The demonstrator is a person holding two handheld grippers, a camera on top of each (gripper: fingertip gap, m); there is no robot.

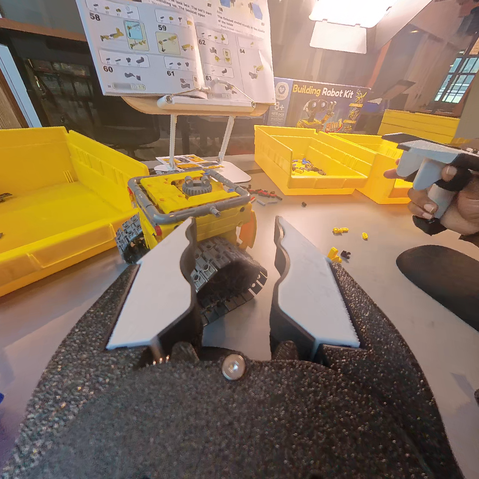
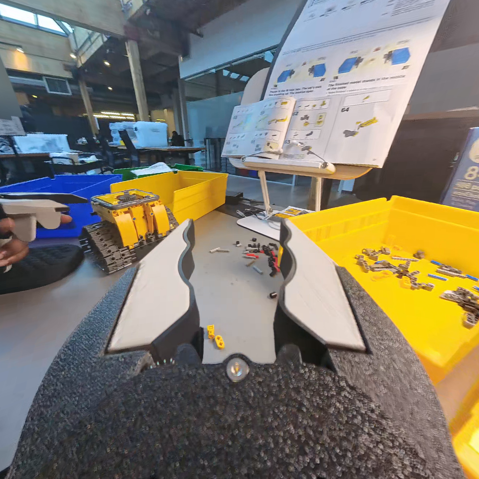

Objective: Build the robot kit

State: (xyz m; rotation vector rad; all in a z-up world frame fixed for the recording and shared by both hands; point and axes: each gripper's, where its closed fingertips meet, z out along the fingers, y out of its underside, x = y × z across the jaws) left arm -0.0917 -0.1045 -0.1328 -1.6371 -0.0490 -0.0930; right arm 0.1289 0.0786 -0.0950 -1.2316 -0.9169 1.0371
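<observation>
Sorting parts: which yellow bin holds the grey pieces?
The yellow bin right of the right gripper; the yellow bin behind the tracked model looks empty.

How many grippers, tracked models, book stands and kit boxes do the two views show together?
Grippers: 2, left gripper and right gripper
Tracked model: 1
Book stand: 1
Kit box: 1
Total: 5

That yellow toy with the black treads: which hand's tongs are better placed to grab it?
Probably the left. The left tongs are open right at the yellow toy, one tread between their fingers. The right tongs are open over loose small parts, with the toy off to their side.
</observation>
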